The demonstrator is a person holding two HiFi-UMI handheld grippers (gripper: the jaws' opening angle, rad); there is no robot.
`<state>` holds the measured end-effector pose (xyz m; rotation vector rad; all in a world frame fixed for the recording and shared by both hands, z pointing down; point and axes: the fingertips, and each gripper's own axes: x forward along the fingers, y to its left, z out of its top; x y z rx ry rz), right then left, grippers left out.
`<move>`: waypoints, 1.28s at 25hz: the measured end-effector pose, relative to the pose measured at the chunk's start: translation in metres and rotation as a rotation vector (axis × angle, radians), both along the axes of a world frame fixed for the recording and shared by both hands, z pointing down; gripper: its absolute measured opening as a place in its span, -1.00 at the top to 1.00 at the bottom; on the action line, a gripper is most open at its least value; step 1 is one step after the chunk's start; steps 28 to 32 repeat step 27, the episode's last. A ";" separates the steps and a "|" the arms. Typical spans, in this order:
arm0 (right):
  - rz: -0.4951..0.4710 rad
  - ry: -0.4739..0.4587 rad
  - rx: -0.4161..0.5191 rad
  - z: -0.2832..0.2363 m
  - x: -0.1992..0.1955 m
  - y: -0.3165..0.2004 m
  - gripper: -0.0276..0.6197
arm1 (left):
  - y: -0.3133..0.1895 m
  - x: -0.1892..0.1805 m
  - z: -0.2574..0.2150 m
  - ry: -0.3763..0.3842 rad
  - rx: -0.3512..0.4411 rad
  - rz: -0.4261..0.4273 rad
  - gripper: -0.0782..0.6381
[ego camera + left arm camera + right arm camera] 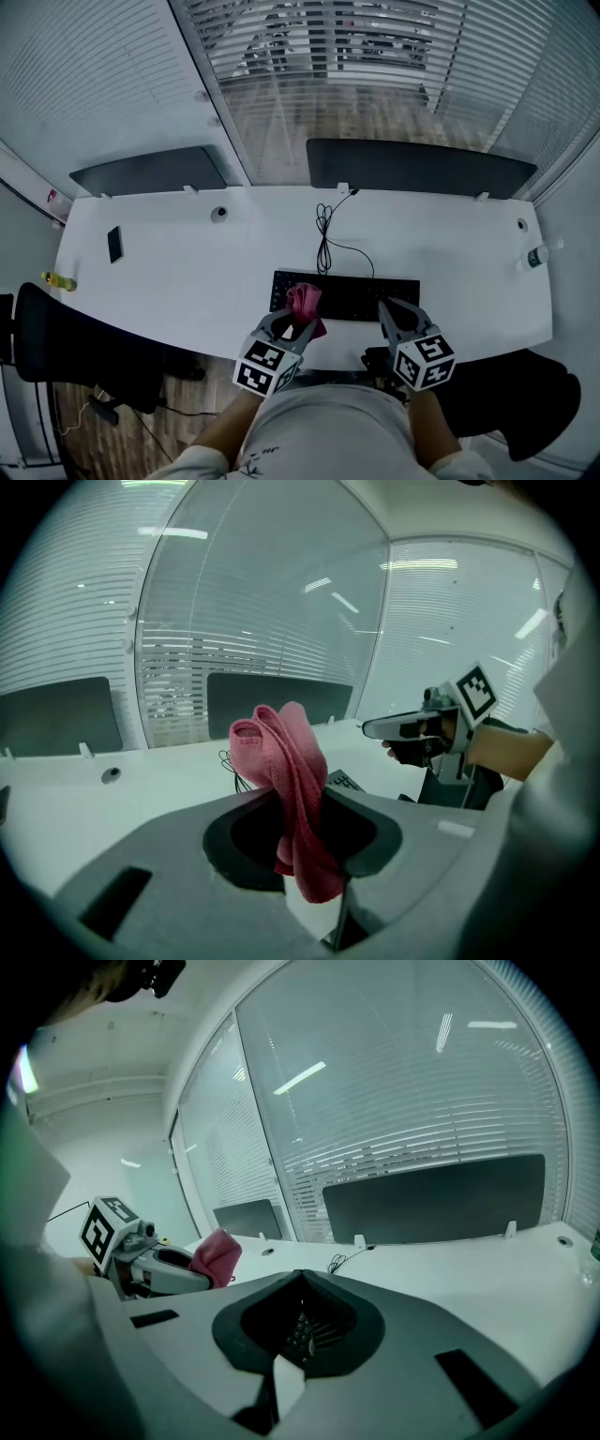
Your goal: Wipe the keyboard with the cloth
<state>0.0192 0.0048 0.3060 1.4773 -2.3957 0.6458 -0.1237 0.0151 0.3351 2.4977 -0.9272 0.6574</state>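
Observation:
A black keyboard [349,295] lies near the front edge of the white desk [187,272]. My left gripper [300,322] is shut on a pink cloth [305,302], which hangs over the keyboard's left end. In the left gripper view the cloth [289,780] stands bunched up between the jaws of my left gripper [305,799], with a corner of the keyboard [343,781] just behind. My right gripper [385,308] is shut and holds nothing; it hovers over the keyboard's right part. In the right gripper view a few keys of the keyboard [304,1331] show below my right gripper [298,1275].
The keyboard's black cable [325,234] coils toward the back of the desk. A dark phone [114,244] lies at the left, a yellow bottle [58,280] at the left edge, a small bottle [536,255] at the right. Dark panels [417,167] stand behind. A black chair [66,347] is lower left.

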 end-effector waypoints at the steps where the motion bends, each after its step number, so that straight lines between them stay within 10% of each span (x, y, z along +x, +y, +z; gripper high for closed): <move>1: -0.003 -0.003 0.002 0.000 -0.002 0.000 0.89 | 0.001 0.001 0.000 0.006 -0.004 0.002 0.48; 32: -0.018 0.011 0.034 -0.006 -0.008 -0.011 0.89 | -0.013 0.000 0.001 0.015 -0.001 0.020 0.47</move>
